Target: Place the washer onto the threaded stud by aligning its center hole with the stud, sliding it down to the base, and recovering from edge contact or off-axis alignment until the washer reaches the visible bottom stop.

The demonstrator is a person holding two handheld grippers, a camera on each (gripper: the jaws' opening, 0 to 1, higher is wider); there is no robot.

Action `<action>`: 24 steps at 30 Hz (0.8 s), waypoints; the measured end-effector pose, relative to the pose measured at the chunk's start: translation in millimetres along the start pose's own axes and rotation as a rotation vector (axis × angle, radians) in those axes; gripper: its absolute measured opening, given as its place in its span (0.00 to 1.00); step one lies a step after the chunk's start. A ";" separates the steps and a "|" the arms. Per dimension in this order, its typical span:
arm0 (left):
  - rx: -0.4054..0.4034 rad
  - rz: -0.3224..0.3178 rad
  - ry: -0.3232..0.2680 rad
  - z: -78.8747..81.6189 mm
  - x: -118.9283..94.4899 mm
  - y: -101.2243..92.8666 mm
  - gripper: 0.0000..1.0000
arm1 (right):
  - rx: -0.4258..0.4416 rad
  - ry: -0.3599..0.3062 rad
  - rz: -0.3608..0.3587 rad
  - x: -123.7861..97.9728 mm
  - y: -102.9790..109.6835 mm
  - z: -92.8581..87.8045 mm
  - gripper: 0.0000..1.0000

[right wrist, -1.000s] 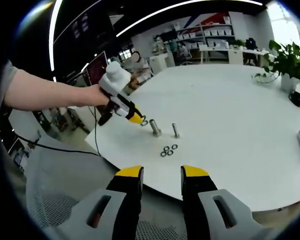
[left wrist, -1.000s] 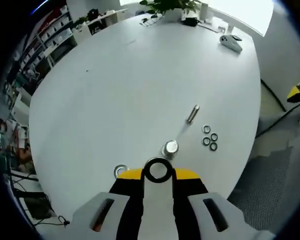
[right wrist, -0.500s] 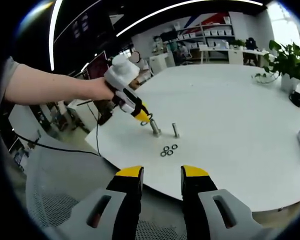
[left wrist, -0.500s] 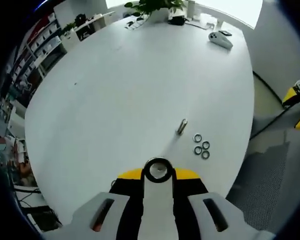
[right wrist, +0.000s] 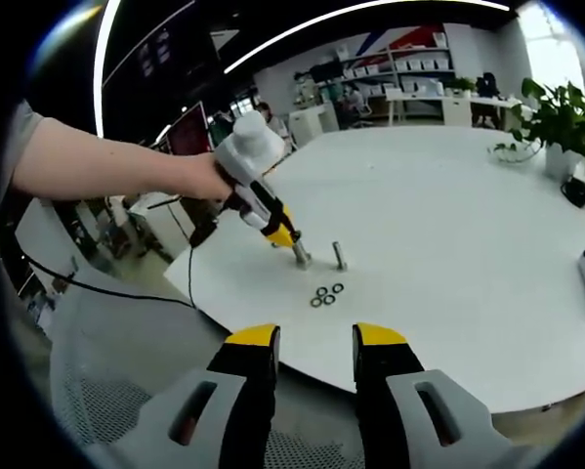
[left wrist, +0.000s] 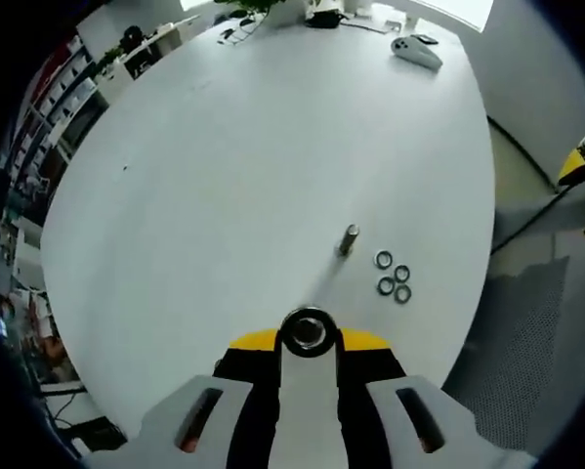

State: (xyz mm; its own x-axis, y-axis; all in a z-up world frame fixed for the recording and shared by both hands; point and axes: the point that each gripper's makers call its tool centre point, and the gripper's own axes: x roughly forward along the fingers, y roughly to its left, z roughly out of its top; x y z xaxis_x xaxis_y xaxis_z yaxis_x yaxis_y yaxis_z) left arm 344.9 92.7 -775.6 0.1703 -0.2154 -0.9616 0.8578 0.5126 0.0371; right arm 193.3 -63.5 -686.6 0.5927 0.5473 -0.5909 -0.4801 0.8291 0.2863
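Left gripper view: looking steeply down on white round table (left wrist: 224,176). Left gripper (left wrist: 309,337) at frame bottom, yellow-tipped jaws pressed together on a washer (left wrist: 308,330), held flat at the tips, its ring face-on to the lens. Through the hole, something metallic, likely the top of the stud beneath; seating depth not readable. Beyond the tips, a second short metal stud (left wrist: 348,238) upright on the table. Just right of it, four loose washers (left wrist: 394,280) in a tight cluster, lying flat. White handheld controller (left wrist: 415,53) near the far table edge. Grey mesh chair (left wrist: 512,362) off the table's right side.

Right gripper view: right gripper (right wrist: 314,340) low in frame, well back from the table edge, jaws spread with a clear gap, nothing between them. Across the table, a person's bare forearm (right wrist: 106,171) and hand gripping the left gripper, angled down, yellow tips right at the top of the threaded stud (right wrist: 300,254). Washer too small to resolve here. Other stud just to its right, loose washers nearer the camera. Potted plant (right wrist: 558,122) at right; shelving in background.
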 end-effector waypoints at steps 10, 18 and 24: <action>0.046 -0.008 0.062 -4.2 17.9 -1.0 0.19 | -0.006 0.008 0.001 0.6 -0.5 -1.3 0.32; 0.101 -0.009 0.107 -10.5 33.6 -0.4 0.19 | -0.008 0.010 0.000 0.6 -0.9 -1.5 0.31; 0.120 -0.011 0.130 -14.1 42.5 -1.2 0.19 | -0.005 0.005 -0.003 0.4 -1.3 -1.2 0.31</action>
State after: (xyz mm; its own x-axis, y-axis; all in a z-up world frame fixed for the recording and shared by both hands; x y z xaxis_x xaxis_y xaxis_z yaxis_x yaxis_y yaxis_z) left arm 344.3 94.6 -820.3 0.1035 -0.1072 -0.9888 0.9124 0.4060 0.0515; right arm 193.5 -64.5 -688.0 0.5907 0.5440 -0.5960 -0.4815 0.8303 0.2806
